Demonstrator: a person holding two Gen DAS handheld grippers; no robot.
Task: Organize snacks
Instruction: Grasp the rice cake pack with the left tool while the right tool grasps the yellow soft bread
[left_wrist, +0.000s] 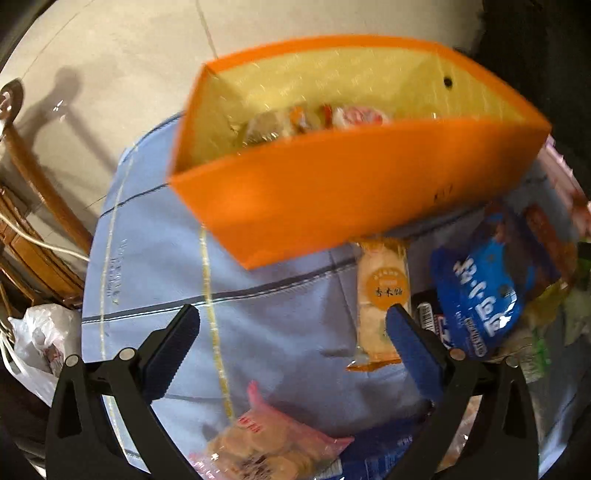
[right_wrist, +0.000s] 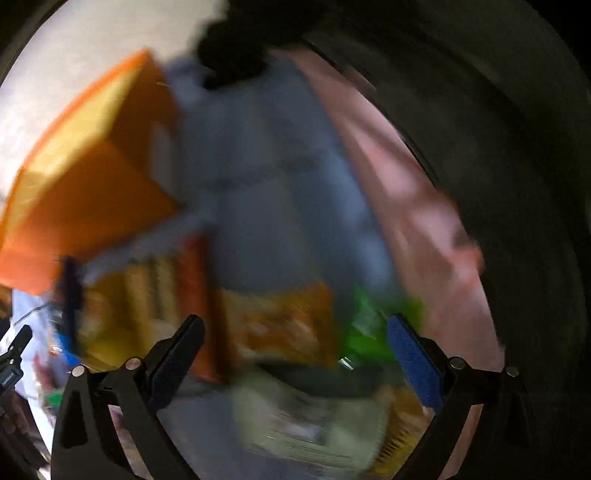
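An orange box (left_wrist: 332, 192) with a yellow inside stands on a light blue cloth (left_wrist: 258, 306) and holds several wrapped snacks (left_wrist: 317, 118). My left gripper (left_wrist: 295, 317) is open and empty above the cloth, in front of the box. A pale rice cracker pack (left_wrist: 382, 291) lies by its right finger, next to a blue snack bag (left_wrist: 480, 291). A pink cracker pack (left_wrist: 273, 439) lies below. My right gripper (right_wrist: 295, 325) is open and empty over blurred orange (right_wrist: 284, 325) and green packs (right_wrist: 369, 328). The orange box (right_wrist: 85, 199) shows at its left.
A wooden chair (left_wrist: 37, 206) and a white plastic bag (left_wrist: 40, 343) stand off the table's left edge on a tiled floor. A pink cloth (right_wrist: 417, 221) lies along the right side in the right wrist view, which is heavily blurred. More packs (right_wrist: 314, 424) lie near the front.
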